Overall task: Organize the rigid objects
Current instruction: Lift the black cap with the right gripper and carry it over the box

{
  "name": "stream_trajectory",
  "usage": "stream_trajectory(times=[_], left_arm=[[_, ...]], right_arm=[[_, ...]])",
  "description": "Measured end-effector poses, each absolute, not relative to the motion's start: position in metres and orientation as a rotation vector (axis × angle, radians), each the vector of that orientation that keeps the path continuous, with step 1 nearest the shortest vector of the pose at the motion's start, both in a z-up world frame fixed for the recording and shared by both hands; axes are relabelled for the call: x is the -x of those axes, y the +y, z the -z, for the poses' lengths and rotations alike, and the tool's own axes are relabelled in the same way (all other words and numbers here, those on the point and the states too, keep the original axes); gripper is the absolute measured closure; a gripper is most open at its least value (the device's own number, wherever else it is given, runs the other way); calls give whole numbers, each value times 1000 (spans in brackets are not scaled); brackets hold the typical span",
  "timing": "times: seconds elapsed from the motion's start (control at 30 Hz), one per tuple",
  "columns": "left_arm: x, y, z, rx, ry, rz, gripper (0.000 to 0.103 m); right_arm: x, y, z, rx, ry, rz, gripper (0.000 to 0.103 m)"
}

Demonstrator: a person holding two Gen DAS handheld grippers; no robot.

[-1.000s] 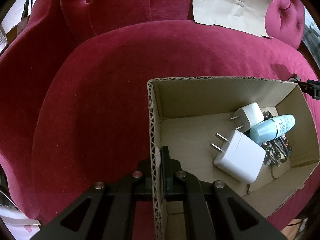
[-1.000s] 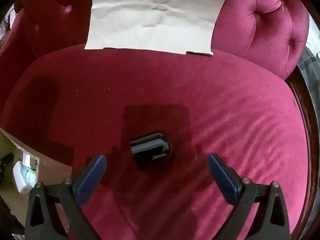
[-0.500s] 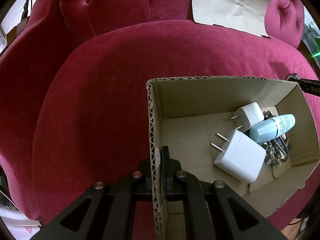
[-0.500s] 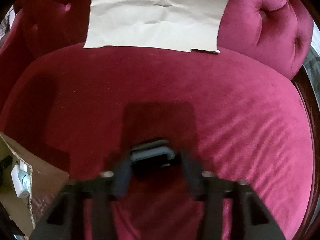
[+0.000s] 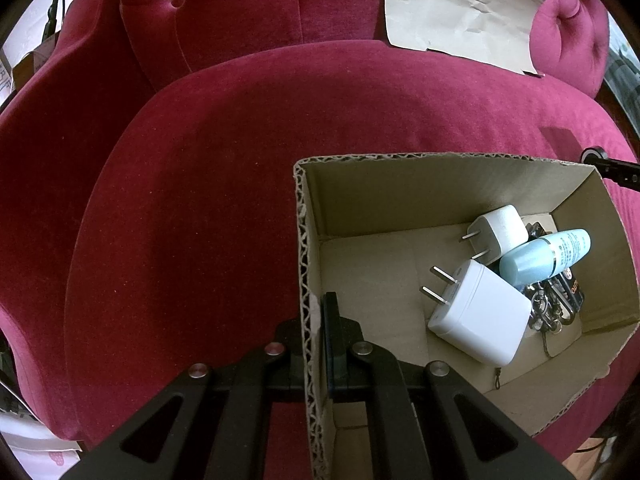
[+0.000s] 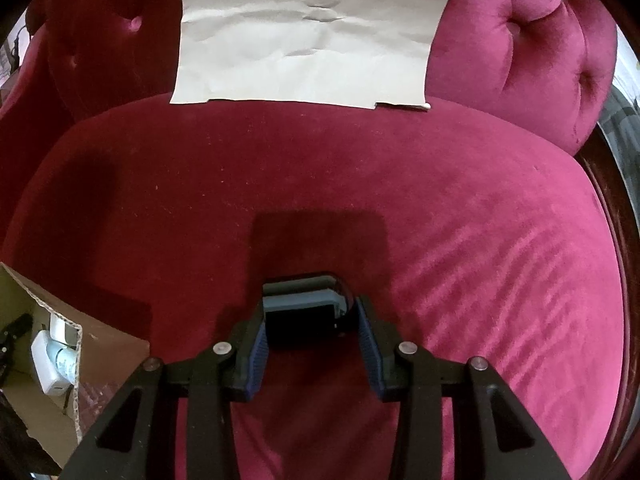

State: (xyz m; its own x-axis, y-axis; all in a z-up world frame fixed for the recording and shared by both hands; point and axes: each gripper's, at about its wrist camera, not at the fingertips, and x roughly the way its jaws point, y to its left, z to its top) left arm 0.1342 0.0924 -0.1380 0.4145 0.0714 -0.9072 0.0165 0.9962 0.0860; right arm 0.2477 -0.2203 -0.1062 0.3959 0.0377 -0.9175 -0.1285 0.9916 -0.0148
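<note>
The small dark block with a grey-blue face point(image 6: 306, 312) is lying on the red velvet seat cushion point(image 6: 460, 208), and it is being bracketed by the right gripper point(image 6: 310, 334) directly ahead of the wrist camera. Its long axis is being presented crosswise, running from one blue pad to the other, so the jaws are being closed along its length rather than across its short side. The left pad point(image 6: 258, 344) is being seen flat against the block's end; at the right pad a sliver of dark edge is showing, so whether contact there is full cannot be told for certain, though the block is judged to be pinched.

Outward from there, the cardboard box point(image 6: 44, 312) is being seen low at the left of the right wrist view, so the coming carry is judged to run leftward and slightly toward the person. The box wall point(image 5: 308, 280) is being clamped by the left gripper point(image 5: 320, 320), its jaws pressed together on the corrugated edge. Inside, a large white charger point(image 5: 480, 316), a smaller white charger point(image 5: 500, 232), a pale blue bottle point(image 5: 544, 256) and a bunch of keys point(image 5: 548, 304) are being held toward the far right corner, leaving bare floor near the clamped wall. A crumpled paper sheet point(image 6: 308, 32) is being left against the backrest.
</note>
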Motion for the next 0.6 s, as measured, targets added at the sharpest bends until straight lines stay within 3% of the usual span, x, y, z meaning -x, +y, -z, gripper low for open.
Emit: stream_trajectory(times=[0.6], left_arm=[[-134, 94, 138, -87, 1139, -30, 99]], right_arm=[[-224, -211, 70, 99, 1117, -85, 60]])
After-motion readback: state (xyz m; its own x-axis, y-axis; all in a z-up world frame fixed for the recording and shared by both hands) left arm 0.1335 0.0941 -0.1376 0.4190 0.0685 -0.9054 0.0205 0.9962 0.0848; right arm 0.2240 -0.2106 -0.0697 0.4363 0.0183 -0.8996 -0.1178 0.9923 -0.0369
